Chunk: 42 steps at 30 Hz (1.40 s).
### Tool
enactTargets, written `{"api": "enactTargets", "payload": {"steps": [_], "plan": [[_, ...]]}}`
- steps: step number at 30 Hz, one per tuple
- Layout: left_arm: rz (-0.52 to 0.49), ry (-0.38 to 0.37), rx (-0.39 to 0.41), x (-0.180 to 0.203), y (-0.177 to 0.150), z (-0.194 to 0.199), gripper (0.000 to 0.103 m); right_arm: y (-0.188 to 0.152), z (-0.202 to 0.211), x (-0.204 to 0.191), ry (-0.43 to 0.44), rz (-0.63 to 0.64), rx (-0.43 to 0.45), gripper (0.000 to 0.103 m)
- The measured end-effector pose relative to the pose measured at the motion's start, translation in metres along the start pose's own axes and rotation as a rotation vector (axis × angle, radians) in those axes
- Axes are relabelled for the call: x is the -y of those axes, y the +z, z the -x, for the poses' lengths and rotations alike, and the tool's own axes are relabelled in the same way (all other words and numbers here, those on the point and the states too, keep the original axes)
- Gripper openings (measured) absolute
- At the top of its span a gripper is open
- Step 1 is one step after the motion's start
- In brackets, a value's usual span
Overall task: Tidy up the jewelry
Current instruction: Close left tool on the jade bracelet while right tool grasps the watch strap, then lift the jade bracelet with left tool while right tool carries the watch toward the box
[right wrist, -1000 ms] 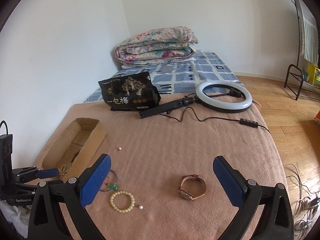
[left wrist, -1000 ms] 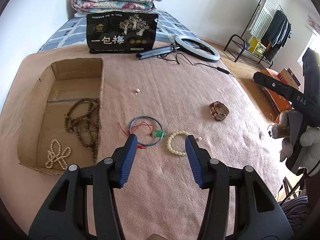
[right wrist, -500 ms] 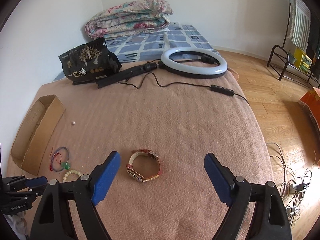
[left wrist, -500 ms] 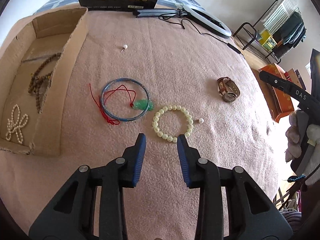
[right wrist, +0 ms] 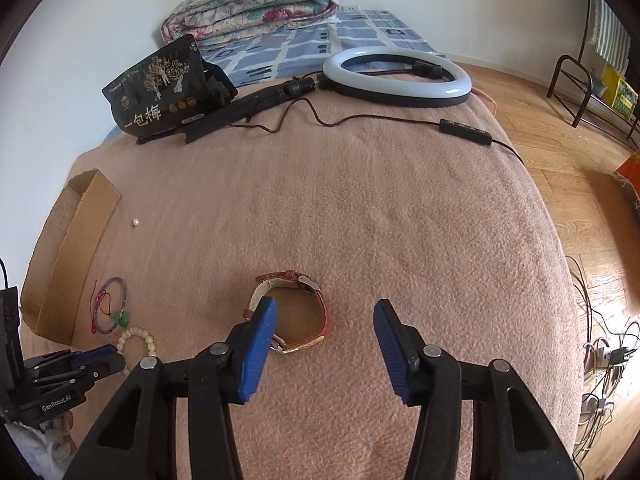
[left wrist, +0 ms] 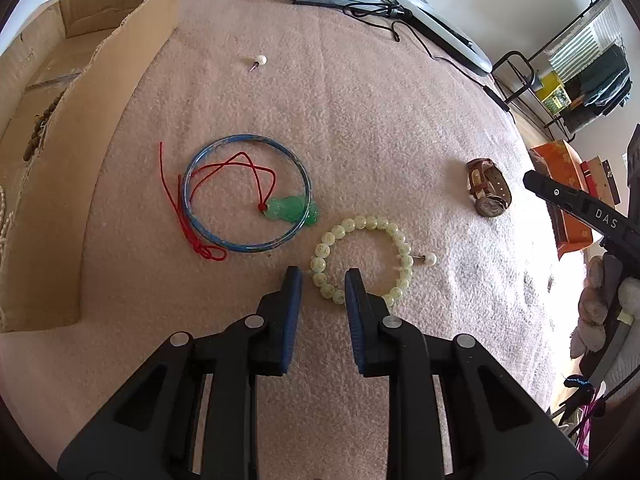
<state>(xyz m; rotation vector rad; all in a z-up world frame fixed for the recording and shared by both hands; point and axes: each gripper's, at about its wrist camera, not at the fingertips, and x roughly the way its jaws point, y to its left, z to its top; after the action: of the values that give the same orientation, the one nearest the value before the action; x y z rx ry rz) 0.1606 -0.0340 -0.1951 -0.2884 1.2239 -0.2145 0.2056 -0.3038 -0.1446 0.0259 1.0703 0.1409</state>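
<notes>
My left gripper is open with a narrow gap, its fingertips astride the near edge of a pale bead bracelet on the pink blanket. A blue bangle with a green pendant on red cord lies just left of it. A brown watch lies to the right. My right gripper is open wide, low over the watch, its left finger at the strap. The cardboard box at left holds brown beads.
A loose pearl pin lies far on the blanket, another pearl pin beside the bead bracelet. A black snack bag, a ring light and its cable lie at the back. The bed edge drops to wooden floor on the right.
Both grippers moved forward and down: the left onto the bead bracelet while narrowing its jaws, the right onto the watch, still wide open.
</notes>
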Motion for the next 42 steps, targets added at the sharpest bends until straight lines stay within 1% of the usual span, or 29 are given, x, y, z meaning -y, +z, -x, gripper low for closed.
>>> {"api": "enactTargets", "payload": {"steps": [3, 5, 7, 9, 15, 18, 20, 23, 25, 27, 29, 31, 42], "plan": [[-0.014, 0.011, 0.006, 0.003, 0.000, -0.003, 0.022, 0.001, -0.009, 0.002, 0.013, -0.008, -0.024, 0.045], [-0.013, 0.013, 0.008, 0.003, 0.001, -0.005, 0.020, 0.000, -0.016, 0.004, 0.019, -0.014, -0.040, 0.043], [-0.004, 0.021, 0.016, 0.003, 0.003, -0.009, 0.010, -0.001, -0.023, 0.006, 0.026, -0.022, -0.057, 0.040], [0.007, 0.013, 0.020, 0.001, 0.004, -0.010, 0.008, -0.001, -0.030, 0.007, 0.031, -0.029, -0.072, 0.040], [-0.024, 0.031, 0.038, 0.002, 0.002, -0.009, 0.006, -0.003, -0.045, 0.004, 0.020, -0.018, -0.099, 0.035], [-0.019, 0.027, 0.038, 0.003, 0.003, -0.009, 0.006, -0.003, -0.046, 0.004, 0.017, -0.017, -0.100, 0.031], [-0.014, 0.023, 0.037, 0.002, 0.003, -0.008, 0.006, -0.003, -0.046, 0.005, 0.018, -0.021, -0.100, 0.027], [-0.014, 0.023, 0.037, 0.003, 0.003, -0.007, 0.005, -0.003, -0.046, 0.006, 0.022, -0.028, -0.100, 0.020], [-0.014, 0.023, 0.039, 0.003, 0.003, -0.005, 0.005, -0.004, -0.046, 0.006, 0.026, -0.030, -0.101, 0.013], [-0.013, 0.019, 0.039, 0.004, 0.002, -0.003, 0.005, -0.003, -0.046, 0.005, 0.030, -0.030, -0.101, 0.009], [-0.017, 0.016, 0.040, 0.005, 0.002, -0.001, 0.005, -0.004, -0.045, 0.005, 0.029, -0.032, -0.097, 0.008], [-0.024, 0.012, 0.042, 0.007, 0.001, 0.001, 0.005, -0.004, -0.043, 0.004, 0.025, -0.031, -0.092, 0.004], [-0.063, 0.002, 0.083, 0.019, 0.002, 0.020, 0.005, -0.004, -0.033, 0.002, 0.025, -0.032, -0.072, 0.004]]}}
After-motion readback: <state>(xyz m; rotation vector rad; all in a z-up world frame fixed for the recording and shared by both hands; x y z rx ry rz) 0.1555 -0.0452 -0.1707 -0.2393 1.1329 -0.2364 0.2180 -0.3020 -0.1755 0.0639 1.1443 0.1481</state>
